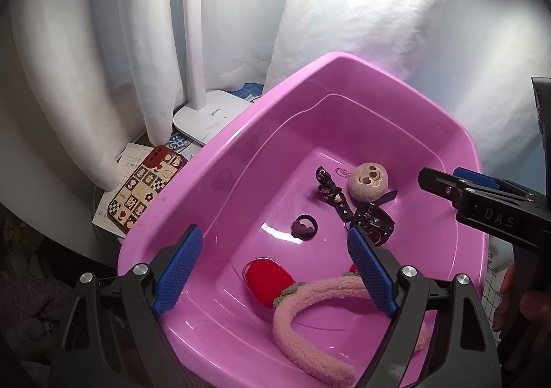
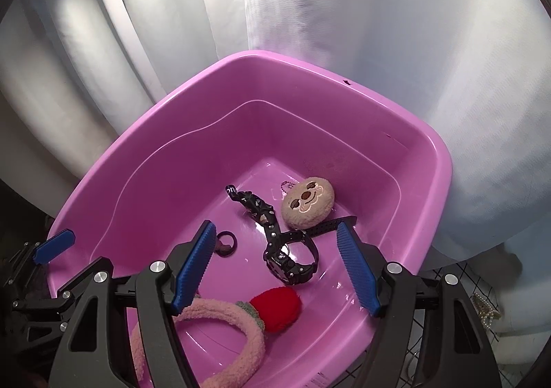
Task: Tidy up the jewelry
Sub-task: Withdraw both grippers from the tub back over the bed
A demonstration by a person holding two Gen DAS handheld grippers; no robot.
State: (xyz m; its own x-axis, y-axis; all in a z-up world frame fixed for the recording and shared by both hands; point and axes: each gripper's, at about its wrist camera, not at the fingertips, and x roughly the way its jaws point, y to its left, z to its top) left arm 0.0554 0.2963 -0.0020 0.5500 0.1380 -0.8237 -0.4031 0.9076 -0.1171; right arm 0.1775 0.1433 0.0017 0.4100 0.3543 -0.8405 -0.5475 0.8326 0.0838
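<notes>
Both grippers hang over the pink tub (image 2: 430, 160), each pointing steeply down into it, and both are empty with their fingers spread wide.

Everything visible that counts as jewelry or accessories already lies on the tub floor. In the right wrist view the black watch (image 2: 292, 262) sits low in the centre of the frame, directly between the right gripper (image 2: 275, 267) fingers and below them. Its strap runs up and to the left toward the black studded strap (image 2: 256, 207), and another strap end reaches out to the right under the plush face charm (image 2: 308, 203). The watch's long axis so lies on a diagonal, from upper left to lower right across the opening, rather than square to the fingers. The small dark hair tie (image 2: 225, 243) lies just left of the right gripper's left finger (image 2: 194, 265). The fluffy pink headband (image 2: 248, 343) with its red pom-pom (image 2: 277, 307) curls along the bottom of the frame, under the gripper body.

In the left wrist view the left gripper (image 1: 275, 274) stands over the lower part of the tub, with the headband arching just below its fingers. The watch is half hidden behind its right finger (image 1: 370, 271).

The right gripper looks the nearer to the watch, the left to the headband. Outside the tub, at the right edge of the right wrist view, a pale beaded piece (image 2: 485, 314) lies on the surface, too small to identify. If it is to go into the tub, the right hand is the closer one.
</notes>
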